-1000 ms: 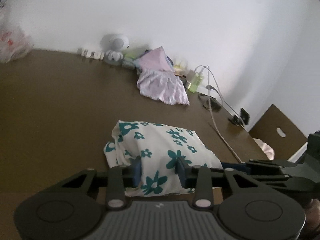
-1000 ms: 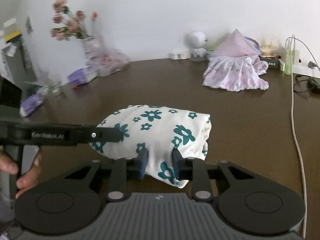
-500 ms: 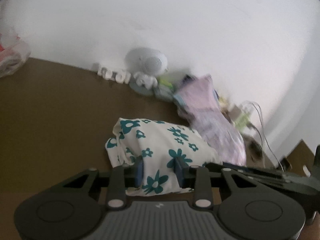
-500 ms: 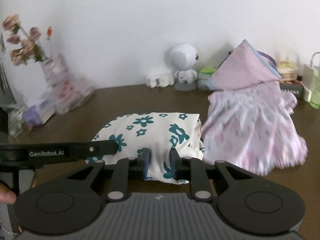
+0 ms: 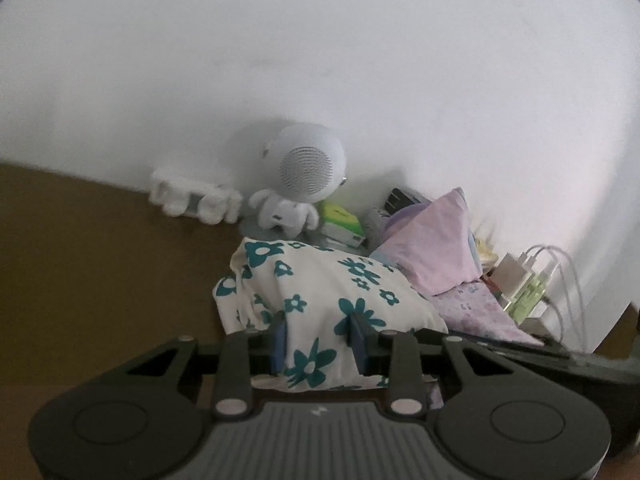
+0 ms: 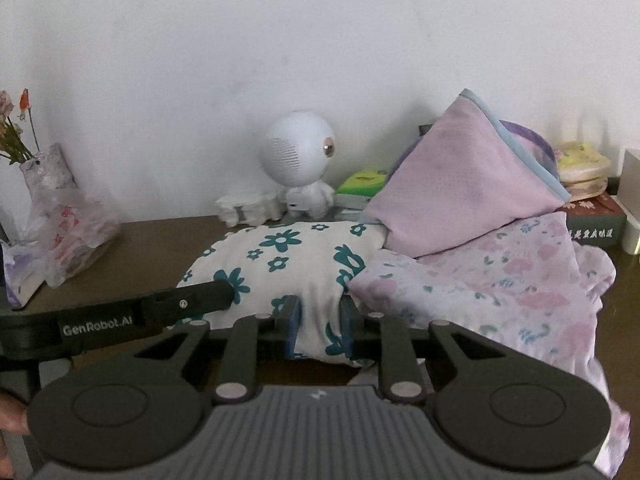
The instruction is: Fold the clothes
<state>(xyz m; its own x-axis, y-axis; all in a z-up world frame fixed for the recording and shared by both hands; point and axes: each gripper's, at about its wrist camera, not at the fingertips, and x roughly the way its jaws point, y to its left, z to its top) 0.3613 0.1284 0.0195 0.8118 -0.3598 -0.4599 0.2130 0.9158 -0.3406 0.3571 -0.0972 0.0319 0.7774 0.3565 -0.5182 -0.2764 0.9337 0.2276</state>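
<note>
Both grippers pinch the folded white cotton garment with teal flowers point(image 6: 280, 264): the left gripper point(image 5: 318, 340) and right gripper point(image 6: 320, 330) each clamp its near edge. It sits at the brown table's point(image 6: 160, 240) back, touching the pink floral pile point(image 6: 500, 276). Best lower it level, then release together (so the fold holds).

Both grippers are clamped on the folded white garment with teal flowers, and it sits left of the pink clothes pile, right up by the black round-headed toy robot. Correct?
Not quite: the round-headed toy robot is white, as the right wrist view shows. The rest holds: left gripper and right gripper both clamp the folded white garment with teal flowers, left of the pink clothes pile.
</note>
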